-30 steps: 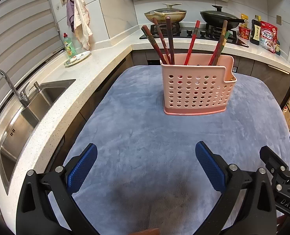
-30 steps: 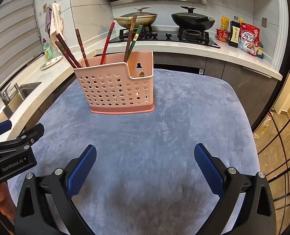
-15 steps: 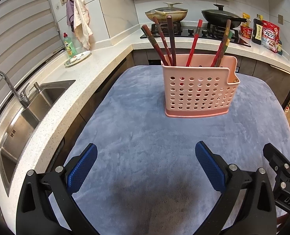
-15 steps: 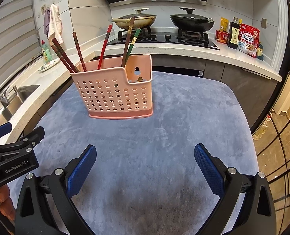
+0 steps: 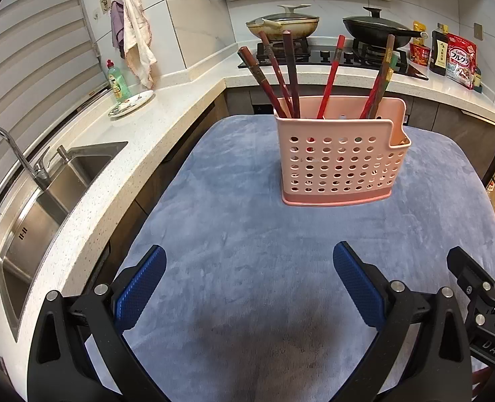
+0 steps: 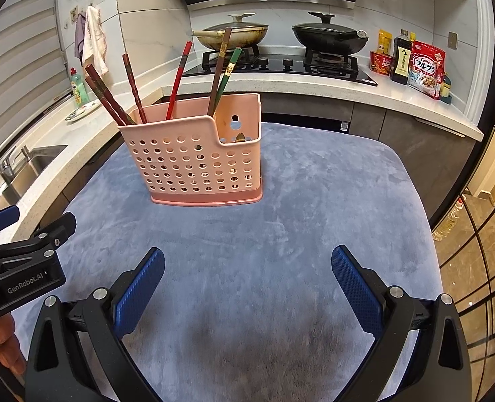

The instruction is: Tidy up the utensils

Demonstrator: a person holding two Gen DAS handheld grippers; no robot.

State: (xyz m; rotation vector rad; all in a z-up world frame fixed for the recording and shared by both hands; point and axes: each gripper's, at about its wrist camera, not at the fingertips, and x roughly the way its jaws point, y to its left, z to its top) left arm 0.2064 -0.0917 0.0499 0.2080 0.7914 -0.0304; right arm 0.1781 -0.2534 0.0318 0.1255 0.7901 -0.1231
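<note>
A pink perforated utensil basket (image 5: 339, 164) stands upright on the grey-blue mat (image 5: 247, 234); it also shows in the right wrist view (image 6: 200, 164). Several chopsticks (image 5: 289, 73) stick up out of it, dark red, red and brown ones, also seen from the right (image 6: 177, 80). My left gripper (image 5: 247, 281) is open and empty, well short of the basket. My right gripper (image 6: 247, 281) is open and empty, also short of the basket. Each gripper's body shows at the edge of the other's view.
A sink (image 5: 46, 201) and tap (image 5: 16, 154) lie on the left counter. A dish soap bottle (image 5: 115, 82) and plate (image 5: 132, 102) stand further back. Two pans (image 5: 378, 28) sit on the stove. Food packets (image 6: 424, 67) stand at the right.
Both grippers have drawn back and lifted slightly, so the basket sits a little lower and farther in both views. Both stay open and empty.
</note>
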